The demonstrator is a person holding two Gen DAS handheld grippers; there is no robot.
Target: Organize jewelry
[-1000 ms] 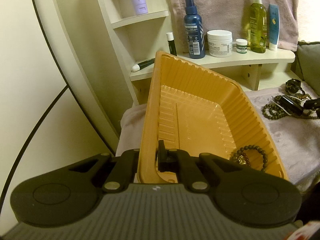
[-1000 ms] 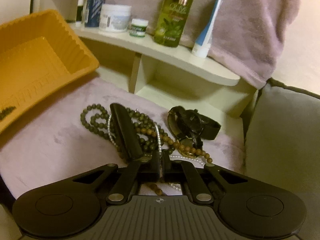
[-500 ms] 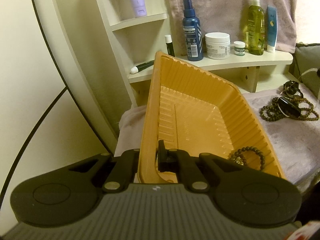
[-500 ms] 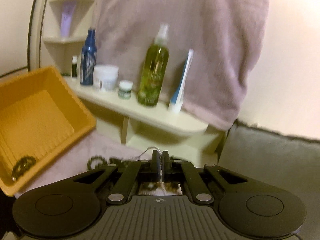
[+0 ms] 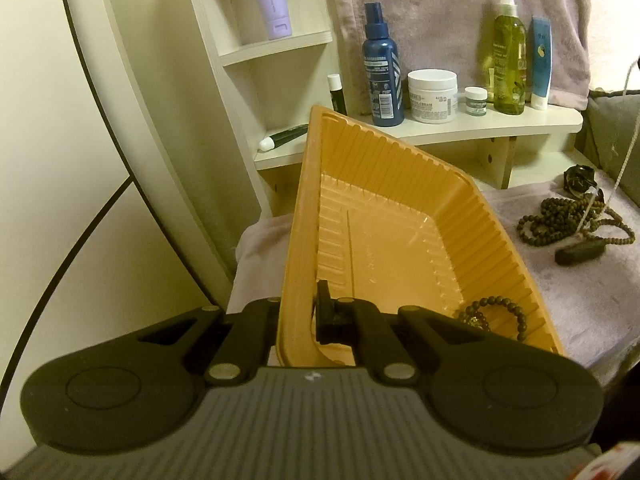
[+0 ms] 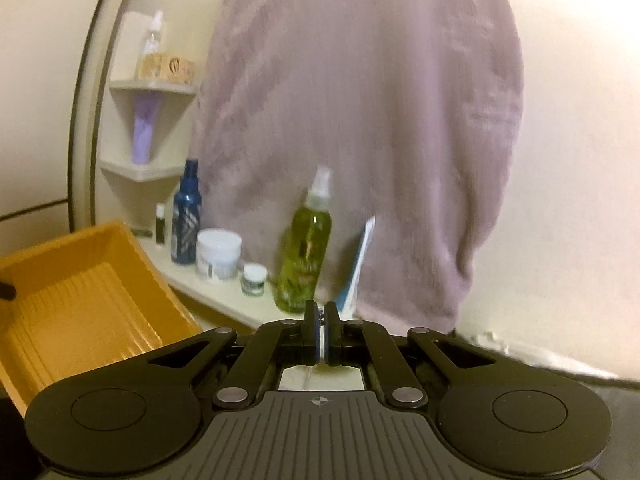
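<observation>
My left gripper [image 5: 300, 314] is shut on the near wall of the orange ribbed tray [image 5: 304, 200], which is held tilted over the lilac cloth. A dark bead bracelet [image 5: 496, 314] lies in the tray's low corner. To the right on the cloth lies a pile of brown bead necklaces [image 5: 560, 220] with a dark oblong piece [image 5: 580, 254] and a black watch [image 5: 580, 176]. A thin white strand [image 5: 626, 148] rises taut from that pile toward the upper right. My right gripper [image 6: 322, 314] is shut on that strand, high above the cloth, with the tray [image 6: 80, 280] at lower left.
A cream shelf [image 5: 480, 130] behind the tray carries a blue spray bottle [image 5: 382, 76], a white cream jar [image 5: 432, 96], a green bottle [image 6: 306, 256] and a tube. A lilac towel [image 6: 360, 120] hangs on the wall. A grey cushion [image 5: 616, 136] borders the cloth at right.
My right gripper has risen from the bead pile, pulling the white strand up with it; its view now faces the towel. The dark oblong piece shifted forward on the cloth. The left gripper and tray stayed still.
</observation>
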